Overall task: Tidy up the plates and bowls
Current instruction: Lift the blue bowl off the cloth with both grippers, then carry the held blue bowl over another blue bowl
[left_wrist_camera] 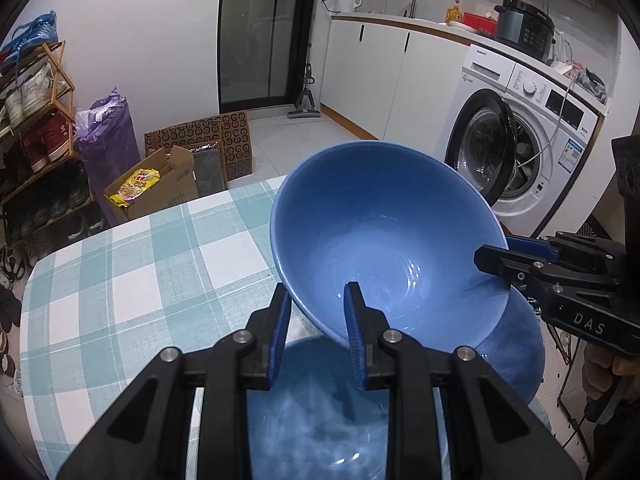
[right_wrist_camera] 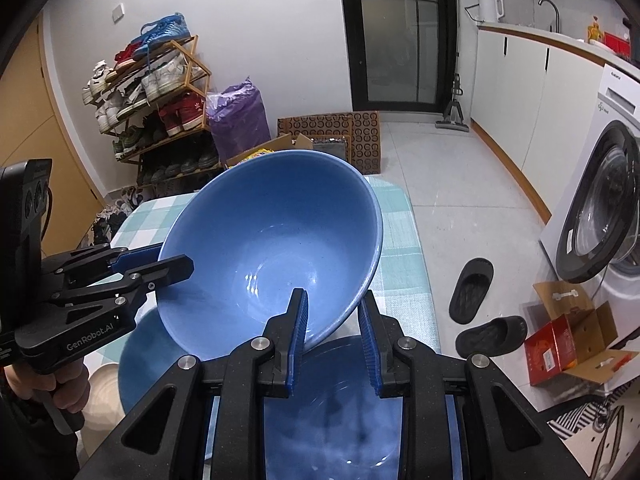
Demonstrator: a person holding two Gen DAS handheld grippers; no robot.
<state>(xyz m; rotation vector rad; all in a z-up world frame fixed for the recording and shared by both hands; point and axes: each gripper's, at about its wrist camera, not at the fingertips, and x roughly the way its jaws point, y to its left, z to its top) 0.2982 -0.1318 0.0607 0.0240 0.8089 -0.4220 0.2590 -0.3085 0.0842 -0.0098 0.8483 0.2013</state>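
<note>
A large blue bowl (left_wrist_camera: 384,236) is held tilted above the table, its rim pinched from two sides. My left gripper (left_wrist_camera: 318,300) is shut on its near rim, and my right gripper (right_wrist_camera: 334,308) is shut on the opposite rim. The bowl also shows in the right wrist view (right_wrist_camera: 272,240). Each gripper appears in the other's view: the right one (left_wrist_camera: 504,256) and the left one (right_wrist_camera: 160,262). A second blue bowl (left_wrist_camera: 312,412) sits on the table right under the held one, and it also shows in the right wrist view (right_wrist_camera: 332,412). A blue plate (left_wrist_camera: 516,348) lies beside it.
The table has a teal and white checked cloth (left_wrist_camera: 132,280). A pale dish (right_wrist_camera: 102,396) lies at its near edge. A washing machine (left_wrist_camera: 516,140) with its door open, black slippers (right_wrist_camera: 472,288), cardboard boxes (right_wrist_camera: 572,336) and a shoe rack (right_wrist_camera: 152,92) stand around on the floor.
</note>
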